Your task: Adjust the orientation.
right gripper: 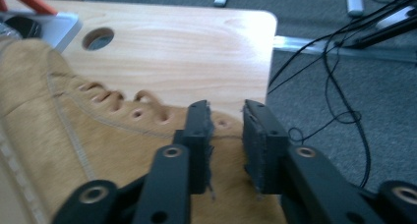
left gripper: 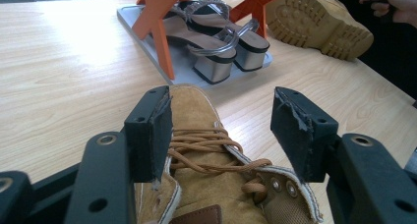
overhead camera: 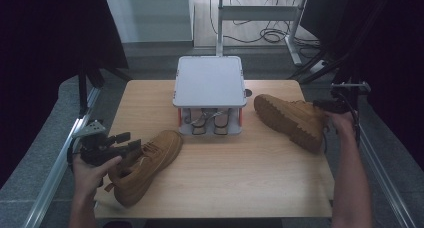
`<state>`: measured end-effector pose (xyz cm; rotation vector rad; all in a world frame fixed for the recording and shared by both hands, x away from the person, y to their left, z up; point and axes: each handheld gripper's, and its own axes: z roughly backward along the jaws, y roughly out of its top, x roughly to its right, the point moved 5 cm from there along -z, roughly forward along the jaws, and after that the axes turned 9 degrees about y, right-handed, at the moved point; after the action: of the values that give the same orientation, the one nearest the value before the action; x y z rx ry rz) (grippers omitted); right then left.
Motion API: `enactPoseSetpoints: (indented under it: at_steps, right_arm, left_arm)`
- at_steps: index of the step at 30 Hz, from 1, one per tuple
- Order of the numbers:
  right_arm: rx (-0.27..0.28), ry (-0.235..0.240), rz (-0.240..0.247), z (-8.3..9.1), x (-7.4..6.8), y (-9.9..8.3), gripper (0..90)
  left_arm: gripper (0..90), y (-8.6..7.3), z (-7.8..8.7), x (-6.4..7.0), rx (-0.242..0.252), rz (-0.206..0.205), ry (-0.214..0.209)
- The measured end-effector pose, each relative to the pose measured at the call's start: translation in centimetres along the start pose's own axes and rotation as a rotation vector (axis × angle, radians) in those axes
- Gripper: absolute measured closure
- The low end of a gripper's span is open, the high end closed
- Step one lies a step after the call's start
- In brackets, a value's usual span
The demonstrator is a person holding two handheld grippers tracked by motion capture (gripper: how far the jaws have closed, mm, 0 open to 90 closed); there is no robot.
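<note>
Two tan lace-up boots are on the wooden table [overhead camera: 240, 178]. The left boot [overhead camera: 145, 163] stands upright near the front left, and its laces [left gripper: 206, 145] run between the jaws of my left gripper [left gripper: 221, 98], which are wide open on either side of the tongue. From above, that left gripper [overhead camera: 129, 140] sits at the boot's ankle end. The right boot [overhead camera: 292, 119] lies tipped on its side at the right edge, with its sole [left gripper: 319, 22] facing inward. My right gripper [right gripper: 226, 111] is shut on the upper edge of the right boot [right gripper: 98, 150].
A grey rack [overhead camera: 210, 80] on orange legs stands at the table's back middle, with a pair of silver strappy sandals [left gripper: 216, 42] on its lower tray. A round hole [right gripper: 98, 37] pierces the table near the right back corner. Cables [right gripper: 339, 101] lie on the floor beyond the right edge.
</note>
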<state>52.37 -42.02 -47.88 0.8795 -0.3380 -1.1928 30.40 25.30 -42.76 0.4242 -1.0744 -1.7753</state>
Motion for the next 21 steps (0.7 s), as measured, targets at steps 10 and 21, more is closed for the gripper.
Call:
enactPoseSetpoints:
  at_steps: [10, 21]
  right_arm:
    - [-0.060, 0.070, -0.043, -0.2, 1.0, 0.3, 55.5]
    - [-0.077, 0.091, -0.104, -0.4, 1.5, 0.0, 42.3]
  left_arm:
    - [41.2, 0.0, -0.1, 0.2, -0.003, -0.004, 0.005]
    - [41.2, 0.0, 0.1, 0.1, -0.001, -0.006, 0.008]
